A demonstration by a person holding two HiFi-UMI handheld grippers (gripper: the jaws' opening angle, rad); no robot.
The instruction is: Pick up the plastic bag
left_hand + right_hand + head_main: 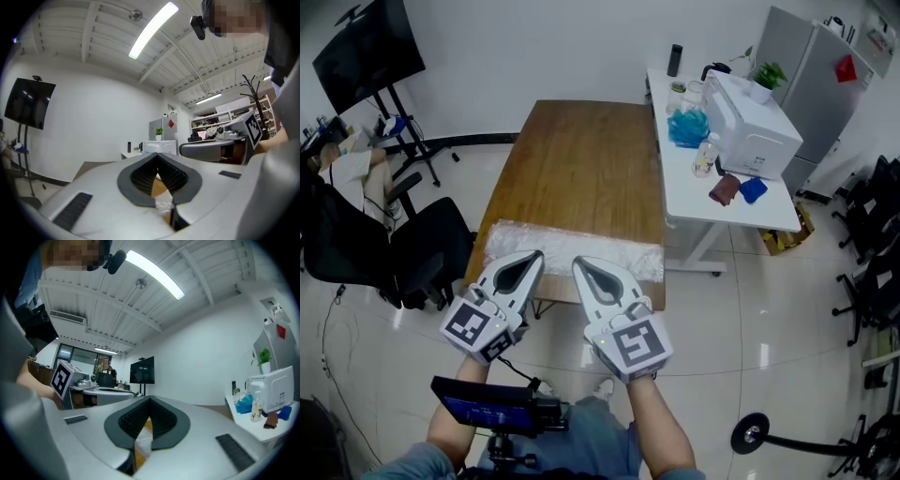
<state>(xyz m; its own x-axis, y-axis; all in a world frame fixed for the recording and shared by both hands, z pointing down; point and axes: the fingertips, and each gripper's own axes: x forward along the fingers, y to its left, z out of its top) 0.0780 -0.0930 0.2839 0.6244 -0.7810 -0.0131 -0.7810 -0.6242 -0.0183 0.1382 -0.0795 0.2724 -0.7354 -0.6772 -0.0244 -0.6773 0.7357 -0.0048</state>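
Nearest, the left gripper [532, 258] and the right gripper [579, 263] hang level over the near edge of the wooden tabletop [581, 159]; on each, the fingers [140, 177] meet at the tips and grip nothing, only wood and plastic showing through the gap behind them; the plastic bag [619, 255] lies flat across the tabletop's near end, beneath the tips; I judge that the grasp and lift are both still to do; count: two grippers, one plastic bag, one tabletop.

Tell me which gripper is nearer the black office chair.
Left. The left gripper is just right of the black office chair in the head view; the right gripper sits farther right, beyond the left one.
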